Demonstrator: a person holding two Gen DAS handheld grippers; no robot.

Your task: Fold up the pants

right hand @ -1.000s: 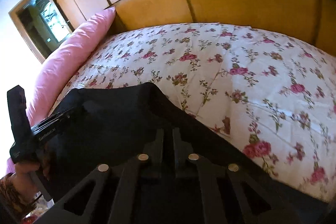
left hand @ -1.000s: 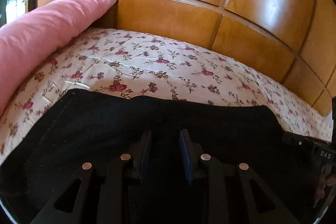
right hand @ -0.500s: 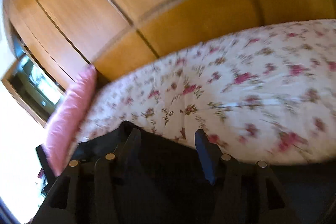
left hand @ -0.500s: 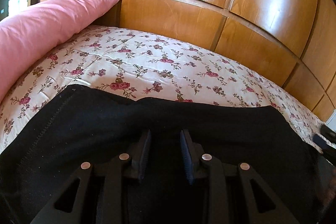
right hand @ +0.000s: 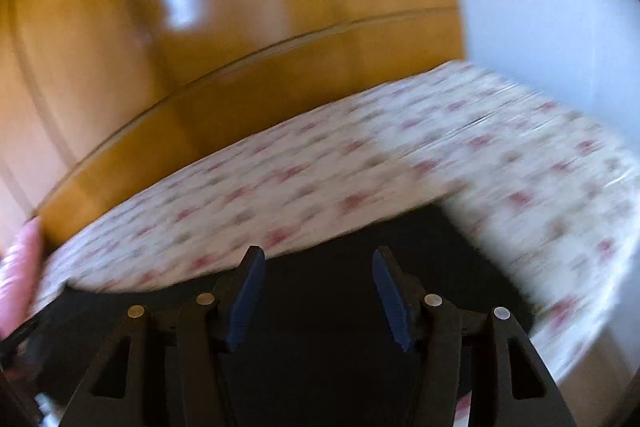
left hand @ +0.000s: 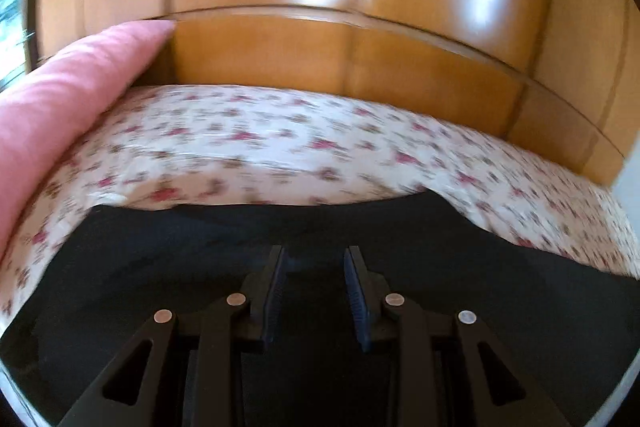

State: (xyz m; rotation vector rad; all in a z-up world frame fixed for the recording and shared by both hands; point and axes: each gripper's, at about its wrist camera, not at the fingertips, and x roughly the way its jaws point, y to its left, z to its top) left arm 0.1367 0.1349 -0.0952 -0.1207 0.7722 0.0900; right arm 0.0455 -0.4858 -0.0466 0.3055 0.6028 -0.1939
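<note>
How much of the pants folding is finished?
Partly, it seems. The black pants lie flat on the flowery bedsheet, apparently already folded over. Right now neither tool grips them: the right gripper has just been opening, with nothing pinched, and the left gripper stands apart above the cloth. Whether more folds are left, I cannot tell.

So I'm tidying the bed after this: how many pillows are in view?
1. The pink pillow lies at the left end of the floral bed, against the wooden headboard. Others may sit out of frame.
</note>
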